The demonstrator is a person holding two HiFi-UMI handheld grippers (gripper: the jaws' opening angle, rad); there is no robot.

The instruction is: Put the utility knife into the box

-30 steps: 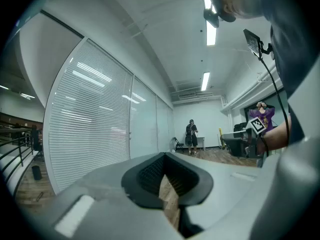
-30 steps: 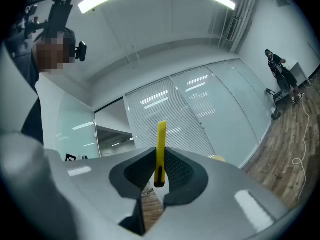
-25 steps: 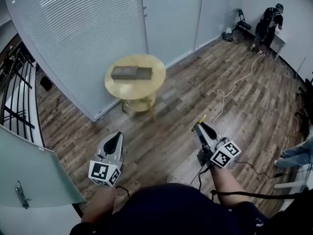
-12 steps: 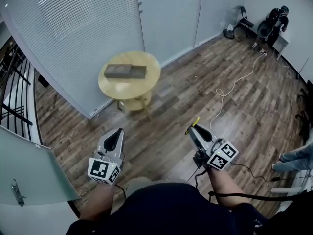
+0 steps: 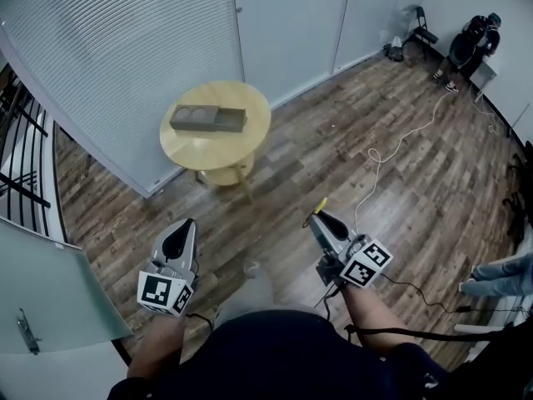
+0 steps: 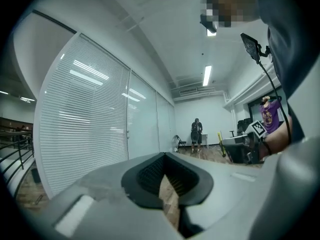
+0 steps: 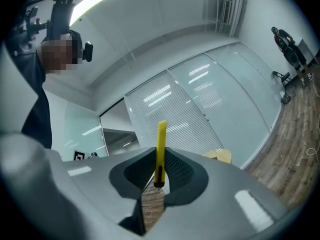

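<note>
Your right gripper [image 5: 317,217] pinched the utility knife [image 7: 160,149] upright, likely for carrying to the box [image 5: 207,118] on the bench [image 5: 250,136] well ahead; your left gripper [image 5: 180,229] was closed, empty.

- Dark navy top [image 5: 283,357], filling the lower middle of the head view.
- Left gripper [image 5: 183,226]: light grey tapering body with black ribbed jaw pads.
- Right gripper [image 5: 316,217]: the same grey shell and black pads.
- Each carries a white cube printed with black square markers, one at lower left [image 5: 164,293], one right of centre [image 5: 365,262].
- A thin black cable [image 5: 416,286] trails from the right gripper.
- A black head rig [image 7: 60,14] sits at the upper left of the right gripper view.
</note>
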